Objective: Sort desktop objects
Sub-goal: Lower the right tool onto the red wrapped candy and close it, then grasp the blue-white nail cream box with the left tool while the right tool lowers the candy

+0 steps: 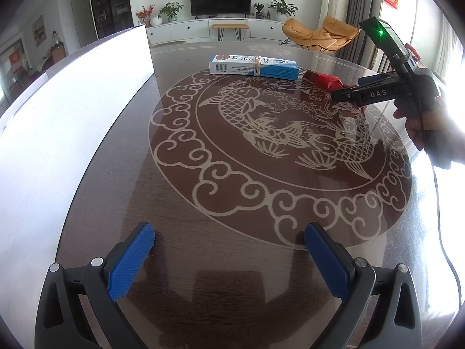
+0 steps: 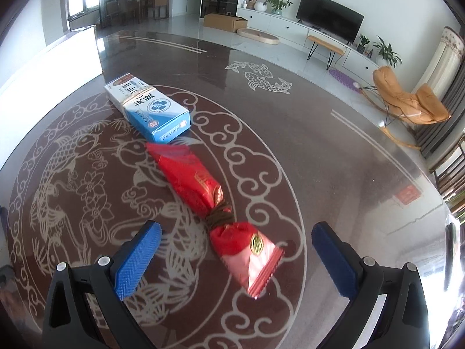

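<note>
Between my right gripper [image 2: 236, 250] fingers lies the near end of the red wrapped packet [image 2: 216, 206], flat on the table [image 2: 334, 157], its crimped pink tail reaching toward the camera and its brown cord knot just ahead of the fingertips. That gripper's jaws are spread wide, the blue pads [image 2: 136, 261] standing clear of the wrapper on either side, touching nothing. Beyond the packet's far tip, ahead and slightly left, sits the blue and white carton [image 2: 148, 107] with a rubber band around its middle; the two look close, but I cannot tell whether they touch. Further left of that stands a white box [image 2: 52, 67].

From my left gripper [image 1: 229, 242], also spread wide and holding nothing, I see only bare tabletop with the carp pattern between the pads. Far ahead of it lies the carton [image 1: 252, 68], and to its right the red packet [image 1: 322, 80], partly hidden by the right gripper [image 1: 345, 94] and the hand [image 1: 421, 122] holding it. The white box [image 1: 72, 101] runs along the left.
</note>
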Demonstrator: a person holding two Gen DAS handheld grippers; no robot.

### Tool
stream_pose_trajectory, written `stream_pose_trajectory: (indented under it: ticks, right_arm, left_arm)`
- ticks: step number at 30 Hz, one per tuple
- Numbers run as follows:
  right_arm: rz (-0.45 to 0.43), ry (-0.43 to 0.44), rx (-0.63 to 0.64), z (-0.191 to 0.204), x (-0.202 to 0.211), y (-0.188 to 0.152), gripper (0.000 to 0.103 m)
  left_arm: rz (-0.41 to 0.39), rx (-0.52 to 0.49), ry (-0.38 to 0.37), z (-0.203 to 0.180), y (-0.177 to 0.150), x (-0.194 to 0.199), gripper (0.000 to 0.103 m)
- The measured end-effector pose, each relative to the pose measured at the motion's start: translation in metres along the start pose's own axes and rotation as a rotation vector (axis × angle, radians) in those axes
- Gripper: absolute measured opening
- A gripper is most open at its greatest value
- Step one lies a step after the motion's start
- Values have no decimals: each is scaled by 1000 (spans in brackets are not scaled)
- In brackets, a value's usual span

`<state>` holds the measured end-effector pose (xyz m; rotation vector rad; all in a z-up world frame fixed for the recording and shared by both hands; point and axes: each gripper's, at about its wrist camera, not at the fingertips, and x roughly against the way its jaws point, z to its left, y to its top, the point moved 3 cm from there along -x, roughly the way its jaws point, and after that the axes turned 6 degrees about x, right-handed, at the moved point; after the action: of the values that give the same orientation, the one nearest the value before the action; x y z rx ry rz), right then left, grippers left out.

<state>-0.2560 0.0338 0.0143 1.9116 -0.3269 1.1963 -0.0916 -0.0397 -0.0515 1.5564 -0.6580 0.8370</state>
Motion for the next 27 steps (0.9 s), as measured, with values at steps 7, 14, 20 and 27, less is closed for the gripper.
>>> stream_pose_trajectory:
  ticks: [7,14,20,27]
  right_arm:
    - [-32,152,-13,8,0,10,27]
    - [-16,94,-102,17,40,-49,24]
    - [-19,-52,-168,19,86,-120,56]
    - [-37,-81,-101,23,95,-95,87]
  left_arm:
    - [0,0,0,0,0,0,103]
    - [1,-1,0,0,0,0,103]
    - [1,-1,0,1,0,0,103]
    - [1,-1,0,0,0,0,103]
